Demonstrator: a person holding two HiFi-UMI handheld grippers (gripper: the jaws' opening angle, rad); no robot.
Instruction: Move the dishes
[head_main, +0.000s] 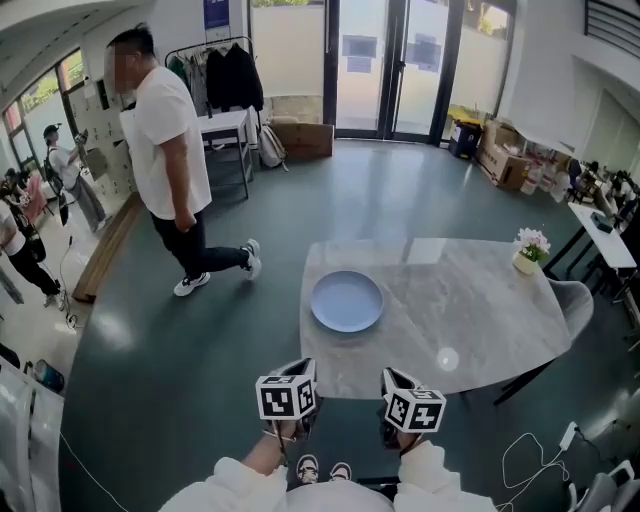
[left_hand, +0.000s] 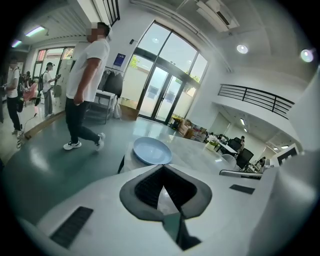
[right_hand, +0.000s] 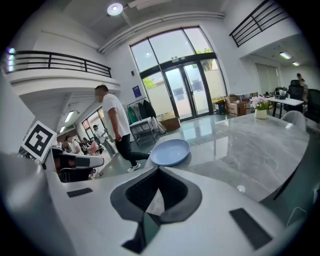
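A pale blue plate (head_main: 346, 301) lies empty on the left part of a grey marble table (head_main: 480, 300). Both grippers hover side by side just short of the table's near edge, pointing at the plate. My left gripper (head_main: 299, 368) is shut with nothing in it; its view shows the plate (left_hand: 151, 150) a short way past the closed tips (left_hand: 162, 168). My right gripper (head_main: 391, 377) is also shut and empty, with the plate (right_hand: 170, 151) ahead and slightly to the right of its tips (right_hand: 159, 169).
A small pot of flowers (head_main: 528, 255) stands at the table's far right edge, with a grey chair (head_main: 578, 300) beside it. A person in a white shirt (head_main: 170, 150) walks on the floor to the left. Cardboard boxes (head_main: 505, 160) and a clothes rack (head_main: 225, 80) line the back.
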